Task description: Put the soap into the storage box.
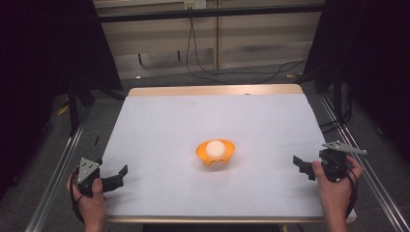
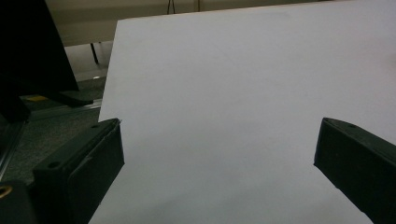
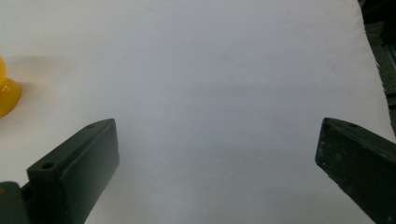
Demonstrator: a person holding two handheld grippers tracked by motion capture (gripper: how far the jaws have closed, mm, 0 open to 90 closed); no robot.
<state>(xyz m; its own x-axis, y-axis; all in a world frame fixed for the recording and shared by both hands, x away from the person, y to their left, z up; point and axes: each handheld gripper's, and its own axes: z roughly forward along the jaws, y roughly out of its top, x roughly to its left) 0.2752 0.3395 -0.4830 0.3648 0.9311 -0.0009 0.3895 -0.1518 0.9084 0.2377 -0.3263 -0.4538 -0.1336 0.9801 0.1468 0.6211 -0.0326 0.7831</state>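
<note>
**Surface stock: one orange bowl with ball, two tongs standing open**

Item 1. We record a white-covered surface [image 1: 193,125] with a bare wooden strip along its far edge. Dark floor, metal rails and black cables lie beyond it.

Item 2. We note an orange bowl [image 1: 216,153] a little nearer than the middle of the surface, slightly right of centre, well apart from every edge. A pale round ball [image 1: 215,148] sits inside it. In the right gripper view a sliver of the orange bowl [image 3: 8,91] shows at the left border, on the white cover.

Item 3. Left tongs [image 1: 114,177], held in the person's left hand [image 1: 92,203] at the near left corner of the surface. We see a grey three-cornered plate on top. The jaws point inward across the surface and stand spread apart with nothing between them; the left gripper view confirms this, with the left tongs [image 2: 219,154] framing bare white cover and the left edge of the surface running past the jaw at the left of that view.

Item 4. Right tongs [image 1: 300,166], held in the right hand [image 1: 333,186] at the right edge, near the near right corner. These too carry a grey plate. Their jaws face inward and stand wide, gripping nothing; in the right gripper view the right tongs [image 3: 217,156] bracket plain white cover.

Both tongs lie well apart from the bowl.
</note>
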